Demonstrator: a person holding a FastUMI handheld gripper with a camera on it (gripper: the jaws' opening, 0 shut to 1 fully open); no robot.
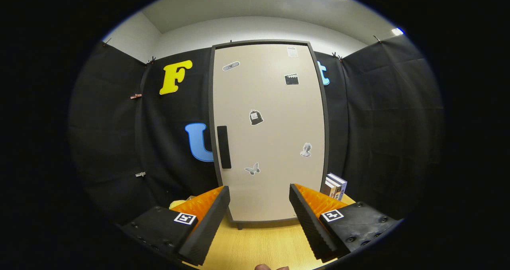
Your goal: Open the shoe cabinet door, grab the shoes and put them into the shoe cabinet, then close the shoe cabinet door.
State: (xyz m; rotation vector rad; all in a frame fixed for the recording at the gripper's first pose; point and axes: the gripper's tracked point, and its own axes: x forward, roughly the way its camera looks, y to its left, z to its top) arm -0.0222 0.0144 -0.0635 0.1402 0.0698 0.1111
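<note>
Facing one shut shoe cabinet door, five stickers, tongs spread wide, gripping nothing

No readable text or labels

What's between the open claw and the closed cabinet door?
Gripper view: only bare light wooden tabletop lies between the open claw and the closed beige cabinet door; its black vertical handle sits beyond the left finger.
</note>
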